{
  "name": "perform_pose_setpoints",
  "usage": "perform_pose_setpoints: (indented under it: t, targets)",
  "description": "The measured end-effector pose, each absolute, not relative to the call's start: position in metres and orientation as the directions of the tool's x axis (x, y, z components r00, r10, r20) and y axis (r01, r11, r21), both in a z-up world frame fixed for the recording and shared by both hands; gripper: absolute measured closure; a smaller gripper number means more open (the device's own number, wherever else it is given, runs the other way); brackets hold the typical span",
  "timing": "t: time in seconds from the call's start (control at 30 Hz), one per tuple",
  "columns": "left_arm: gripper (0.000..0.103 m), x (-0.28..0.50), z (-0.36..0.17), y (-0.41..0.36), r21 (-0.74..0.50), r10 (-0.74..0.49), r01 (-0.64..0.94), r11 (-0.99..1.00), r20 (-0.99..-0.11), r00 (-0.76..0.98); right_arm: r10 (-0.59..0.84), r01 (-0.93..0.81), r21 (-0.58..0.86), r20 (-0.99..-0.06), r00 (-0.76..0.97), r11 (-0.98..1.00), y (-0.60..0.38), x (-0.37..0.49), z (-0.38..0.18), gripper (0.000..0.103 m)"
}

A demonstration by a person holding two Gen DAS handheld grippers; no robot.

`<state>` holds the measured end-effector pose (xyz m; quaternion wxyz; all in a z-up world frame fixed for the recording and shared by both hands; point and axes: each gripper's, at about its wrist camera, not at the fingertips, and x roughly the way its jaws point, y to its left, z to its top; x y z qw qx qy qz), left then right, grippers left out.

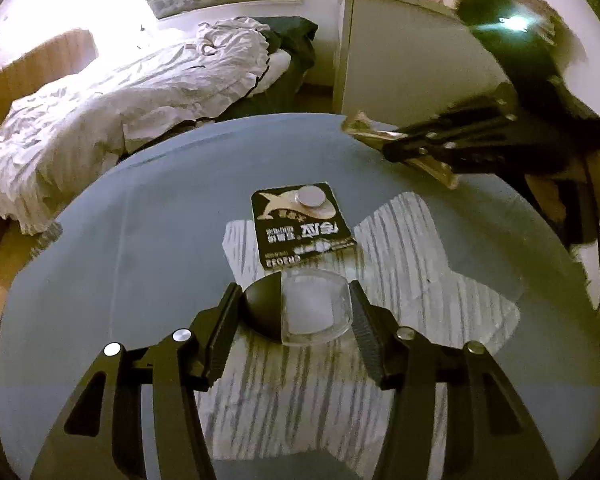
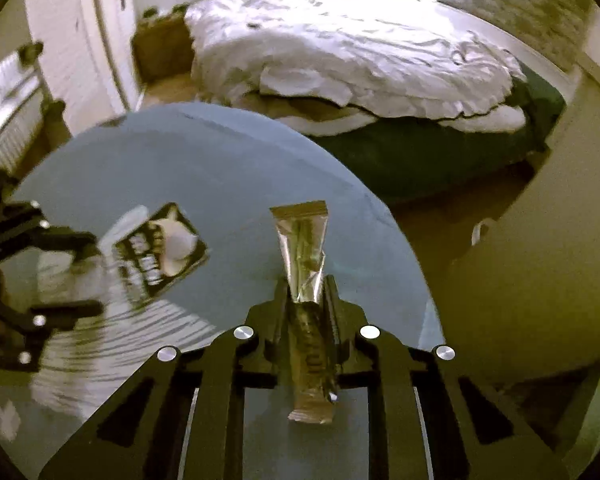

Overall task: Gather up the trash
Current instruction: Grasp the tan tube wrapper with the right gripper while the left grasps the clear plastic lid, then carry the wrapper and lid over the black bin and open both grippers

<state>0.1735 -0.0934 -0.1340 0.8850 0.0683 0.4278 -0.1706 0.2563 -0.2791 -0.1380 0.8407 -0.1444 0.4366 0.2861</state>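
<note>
We have the left gripper (image 1: 296,312) low over the round blue-grey glass table (image 1: 160,240), fingers pointing to the far side, jaws spread wide. Between the pads sits a small container, half black dome and half clear plastic (image 1: 300,308). The left pad looks just beside its black half and the right pad just beside the clear rim; whether either touches, we cannot tell. It rests on the glass at the near middle.

Just beyond it lies a flat black packet with a gold fish print and white lettering (image 1: 300,228), with a round silver-grey disc (image 1: 311,196) on its far end. Both lie flat on the table.

The right gripper (image 2: 306,292) comes in from the right side of the table, held above the surface, jaws pressed together on a long shiny metallic snack wrapper (image 2: 302,240). The grip is at mid-length: one sealed end sticks out past the fingertips toward the far side, the other trails back between the finger arms. In the left view the wrapper is off the table, above the far right edge.

Beyond the table is a bed with a rumpled white duvet (image 2: 340,52); a pale cabinet (image 1: 400,60) stands at far right.
</note>
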Motion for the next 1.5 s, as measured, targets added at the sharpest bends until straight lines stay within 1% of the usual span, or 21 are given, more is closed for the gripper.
perform_pose_setpoints:
  t: [0.07, 0.17, 0.27, 0.37, 0.43, 0.53, 0.67, 0.9, 1.1, 1.27, 1.5]
  targets:
    - [0.050, 0.166, -0.132, -0.091, -0.049, -0.260, 0.357, 0.933, -0.777, 0.573, 0.394, -0.578, 0.061, -0.789, 0.471, 0.814, -0.288, 0.239, -0.131, 0.088]
    - [0.050, 0.157, -0.125, -0.091, -0.074, -0.279, 0.353, 0.933, -0.768, 0.576, 0.478, -0.531, 0.181, -0.723, 0.498, 0.828, -0.308, 0.208, -0.117, 0.088]
    - [0.050, 0.151, -0.109, -0.099, -0.098, -0.312, 0.368, 0.925, -0.749, 0.584, 0.545, -0.485, 0.291, -0.639, 0.543, 0.825, -0.333, 0.174, -0.103, 0.088]
    - [0.050, 0.147, -0.091, -0.113, -0.111, -0.347, 0.398, 0.911, -0.726, 0.594, 0.576, -0.422, 0.392, -0.555, 0.601, 0.817, -0.366, 0.144, -0.093, 0.088]
    - [0.050, 0.146, -0.080, -0.125, -0.124, -0.378, 0.423, 0.898, -0.711, 0.593, 0.572, -0.379, 0.438, -0.509, 0.642, 0.815, -0.389, 0.126, -0.089, 0.088]
    - [0.050, 0.145, -0.067, -0.151, -0.140, -0.424, 0.467, 0.873, -0.691, 0.586, 0.531, -0.295, 0.492, -0.456, 0.714, 0.819, -0.430, 0.099, -0.087, 0.088]
    - [0.050, 0.143, -0.053, -0.193, -0.154, -0.488, 0.537, 0.829, -0.668, 0.562, 0.440, -0.171, 0.541, -0.418, 0.795, 0.823, -0.485, 0.073, -0.094, 0.088]
    - [0.050, 0.148, -0.050, -0.270, -0.159, -0.564, 0.640, 0.751, -0.659, 0.498, 0.260, 0.048, 0.599, -0.417, 0.871, 0.799, -0.564, 0.052, -0.121, 0.088]
    - [0.050, 0.157, -0.062, -0.325, -0.172, -0.596, 0.692, 0.701, -0.674, 0.437, 0.171, 0.179, 0.625, -0.458, 0.872, 0.760, -0.605, 0.044, -0.155, 0.088]
    - [0.050, 0.166, -0.075, -0.355, -0.184, -0.599, 0.706, 0.684, -0.693, 0.400, 0.123, 0.227, 0.619, -0.470, 0.874, 0.752, -0.620, 0.050, -0.165, 0.088]
    - [0.050, 0.171, -0.093, -0.381, -0.183, -0.592, 0.721, 0.668, -0.717, 0.368, 0.109, 0.256, 0.609, -0.496, 0.862, 0.750, -0.627, 0.057, -0.176, 0.088]
